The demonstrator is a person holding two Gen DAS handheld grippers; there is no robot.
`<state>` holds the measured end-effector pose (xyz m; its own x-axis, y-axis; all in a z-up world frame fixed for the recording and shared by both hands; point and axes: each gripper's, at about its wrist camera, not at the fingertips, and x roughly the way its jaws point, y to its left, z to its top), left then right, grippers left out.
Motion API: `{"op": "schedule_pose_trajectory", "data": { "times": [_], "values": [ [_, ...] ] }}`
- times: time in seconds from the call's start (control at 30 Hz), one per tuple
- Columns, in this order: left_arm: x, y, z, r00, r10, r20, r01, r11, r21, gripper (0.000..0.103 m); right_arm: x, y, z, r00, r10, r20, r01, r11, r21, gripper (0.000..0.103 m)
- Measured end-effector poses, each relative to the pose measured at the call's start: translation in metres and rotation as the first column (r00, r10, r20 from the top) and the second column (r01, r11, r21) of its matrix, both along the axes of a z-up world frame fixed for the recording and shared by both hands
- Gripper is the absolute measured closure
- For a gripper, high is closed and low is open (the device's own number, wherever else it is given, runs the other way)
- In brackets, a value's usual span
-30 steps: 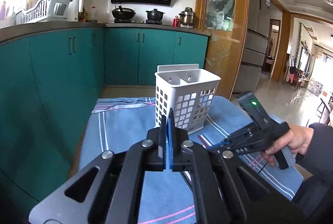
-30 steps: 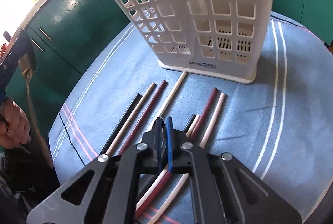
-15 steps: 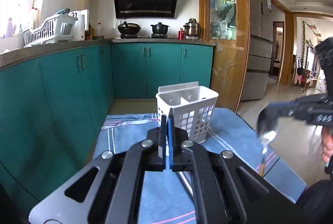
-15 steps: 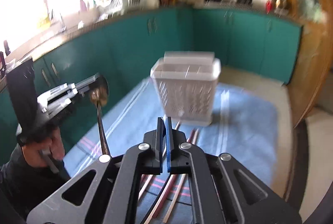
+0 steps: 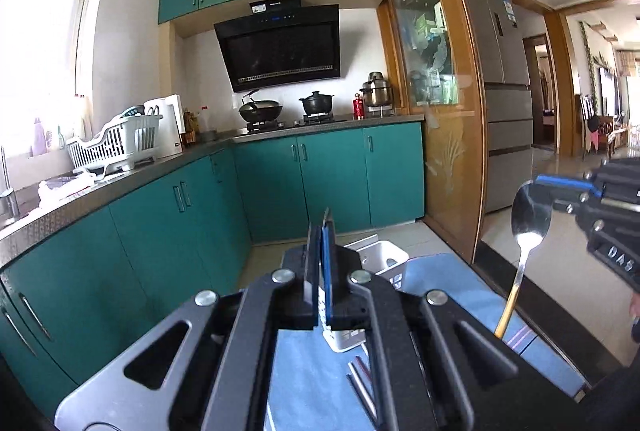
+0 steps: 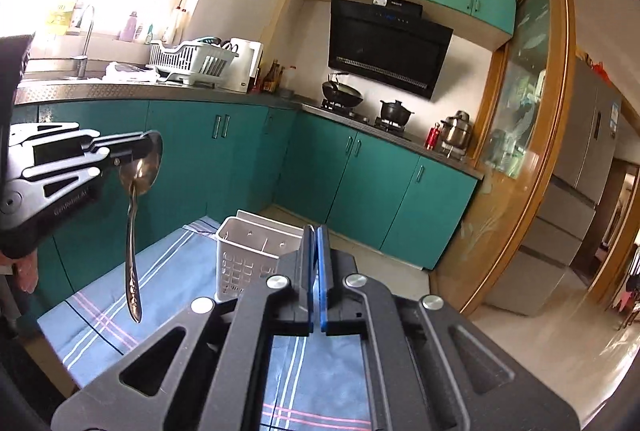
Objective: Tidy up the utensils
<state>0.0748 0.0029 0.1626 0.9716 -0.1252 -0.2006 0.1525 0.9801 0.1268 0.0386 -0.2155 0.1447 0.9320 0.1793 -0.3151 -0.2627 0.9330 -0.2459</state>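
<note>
Blue striped cloth (image 6: 168, 271) covers the table; the white slotted holder (image 6: 248, 251) stands upright on it, nothing seen inside.

Risks, as I judge them:
- Holder is light plastic; a handle catching its rim could tip it.
- Both pinches sit on the smooth curved bowls, so a spoon may swing or slip out on the way down.
- Both tongs over one holder could collide.

Left tongs (image 6: 150, 147): pressed together on the bowl of the patterned silver spoon (image 6: 130, 251), which hangs handle-down above the cloth's left side.
Right tongs (image 5: 536, 183): likewise pinching the bowl of the gold-handled spoon (image 5: 530, 219), hanging to the holder's right.

Chopsticks (image 5: 360, 379) lie loose on the cloth near the holder
</note>
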Motion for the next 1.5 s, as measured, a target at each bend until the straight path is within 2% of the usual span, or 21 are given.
{"op": "schedule_pose_trajectory", "data": {
  "times": [0.13, 0.3, 0.6, 0.73, 0.83, 0.93, 1.0, 1.17, 1.3, 1.5],
  "values": [
    [0.002, 0.01, -0.015, 0.999, 0.008, -0.043, -0.01, 0.998, -0.058, 0.102, 0.003, -0.011, -0.014, 0.999, -0.016, -0.035, 0.018, 0.999, 0.033, 0.101],
    [0.018, 0.015, -0.035, 0.995, 0.014, -0.102, -0.02, 0.998, -0.056, 0.102, 0.016, -0.01, -0.032, 0.997, -0.032, -0.07, 0.034, 0.999, 0.02, 0.101],
    [0.025, 0.019, -0.034, 0.996, -0.001, -0.095, -0.006, 0.997, -0.075, 0.102, 0.031, -0.004, -0.041, 0.994, -0.033, -0.102, 0.032, 0.999, -0.003, 0.101],
    [0.023, 0.024, -0.036, 0.997, 0.018, -0.07, -0.022, 0.998, -0.058, 0.102, 0.046, 0.006, -0.027, 0.995, -0.022, -0.093, 0.02, 1.0, -0.019, 0.101],
    [0.027, 0.031, -0.036, 0.997, 0.018, -0.073, -0.024, 0.997, -0.079, 0.102, 0.068, 0.015, -0.004, 0.998, -0.028, -0.053, 0.026, 0.999, -0.035, 0.101],
    [0.029, 0.036, -0.035, 0.997, 0.038, -0.063, -0.042, 0.997, -0.072, 0.102, 0.098, 0.025, 0.018, 0.999, -0.053, -0.011, 0.052, 0.997, -0.055, 0.101],
    [0.03, 0.041, -0.034, 0.997, 0.033, -0.067, -0.039, 0.995, -0.093, 0.102, 0.12, 0.033, 0.031, 0.997, -0.075, 0.031, 0.077, 0.995, -0.07, 0.101],
    [0.03, 0.05, -0.035, 0.997, 0.049, -0.065, -0.055, 0.994, -0.095, 0.102, 0.172, 0.05, 0.04, 0.986, -0.133, 0.096, 0.14, 0.987, -0.078, 0.101],
    [0.03, 0.06, -0.037, 0.995, 0.066, -0.074, -0.073, 0.992, -0.106, 0.102, 0.205, 0.065, 0.014, 0.983, -0.164, 0.082, 0.172, 0.98, -0.101, 0.101],
    [0.031, 0.069, -0.04, 0.993, 0.083, -0.084, -0.092, 0.99, -0.104, 0.102, 0.229, 0.078, -0.057, 0.985, -0.168, -0.043, 0.16, 0.977, -0.138, 0.101]
  ]
}}
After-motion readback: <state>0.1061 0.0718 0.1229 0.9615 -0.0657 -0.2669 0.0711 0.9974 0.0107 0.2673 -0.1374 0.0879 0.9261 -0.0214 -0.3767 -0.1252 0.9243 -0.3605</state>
